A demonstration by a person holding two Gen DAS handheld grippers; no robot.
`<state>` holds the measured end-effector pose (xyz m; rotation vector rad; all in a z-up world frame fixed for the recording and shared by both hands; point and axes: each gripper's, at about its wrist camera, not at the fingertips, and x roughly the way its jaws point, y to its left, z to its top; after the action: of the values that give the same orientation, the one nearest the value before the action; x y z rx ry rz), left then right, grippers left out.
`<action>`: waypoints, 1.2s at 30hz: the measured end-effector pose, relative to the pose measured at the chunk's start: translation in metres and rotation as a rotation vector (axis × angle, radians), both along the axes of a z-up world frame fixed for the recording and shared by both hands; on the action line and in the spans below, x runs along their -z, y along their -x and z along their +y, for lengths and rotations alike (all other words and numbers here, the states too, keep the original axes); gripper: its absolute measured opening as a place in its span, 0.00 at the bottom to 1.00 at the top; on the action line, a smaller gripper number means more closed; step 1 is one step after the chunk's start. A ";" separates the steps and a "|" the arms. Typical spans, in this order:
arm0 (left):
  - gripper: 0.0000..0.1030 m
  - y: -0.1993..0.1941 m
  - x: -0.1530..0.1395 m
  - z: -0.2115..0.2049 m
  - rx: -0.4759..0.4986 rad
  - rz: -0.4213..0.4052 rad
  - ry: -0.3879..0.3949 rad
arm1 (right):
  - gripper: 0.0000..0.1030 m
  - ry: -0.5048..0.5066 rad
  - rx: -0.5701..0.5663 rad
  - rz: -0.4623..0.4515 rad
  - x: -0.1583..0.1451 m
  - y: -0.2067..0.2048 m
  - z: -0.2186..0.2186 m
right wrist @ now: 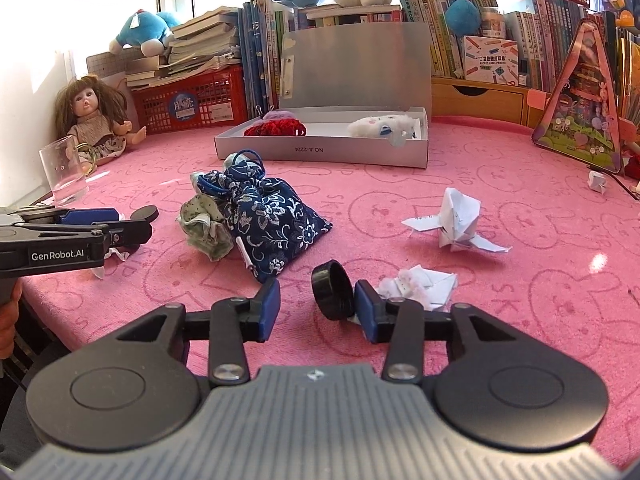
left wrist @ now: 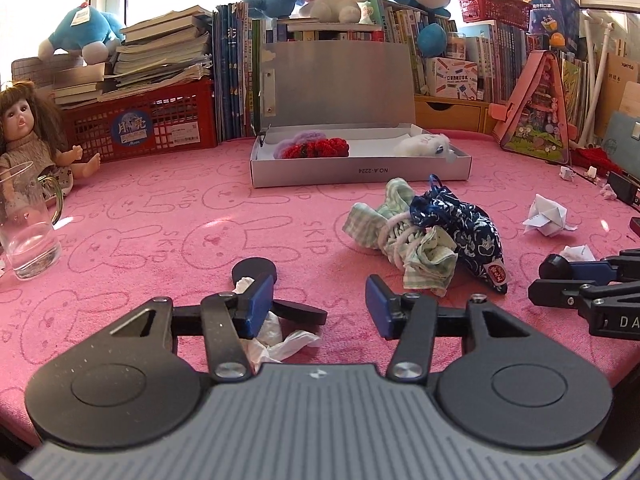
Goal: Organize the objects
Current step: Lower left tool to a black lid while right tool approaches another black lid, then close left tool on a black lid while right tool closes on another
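Our left tongs (left wrist: 320, 300) stand parted, empty, beside crumpled tissue (left wrist: 276, 336). Our right tongs (right wrist: 316, 304) stand parted too, a black cap (right wrist: 333, 290) leaning on one pad, unpinched, probably bound for the box (right wrist: 320, 152).

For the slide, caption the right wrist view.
Right gripper beside a black cap on pink cloth.

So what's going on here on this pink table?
A person is tidying up with a handheld gripper in each hand. The right gripper has a black cap leaning on one pad, jaws not clamped on it. The left gripper sits open over a crumpled tissue and a flat black piece. A blue cloth pouch and folded paper lie loose; the open box holds a few soft toys.
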<state>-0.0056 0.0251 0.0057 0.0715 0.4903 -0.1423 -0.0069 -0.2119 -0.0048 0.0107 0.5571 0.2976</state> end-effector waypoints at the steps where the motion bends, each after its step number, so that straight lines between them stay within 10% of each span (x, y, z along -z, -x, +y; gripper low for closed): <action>1: 0.56 -0.001 0.000 -0.001 -0.003 0.000 -0.005 | 0.47 0.001 0.000 -0.001 0.000 -0.001 0.000; 36: 0.66 0.001 0.005 -0.009 0.007 -0.001 -0.079 | 0.49 -0.023 -0.068 0.008 0.001 0.009 0.003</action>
<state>-0.0061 0.0158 0.0007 0.1506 0.4948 -0.1294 -0.0159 -0.2086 -0.0063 0.0152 0.5630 0.3699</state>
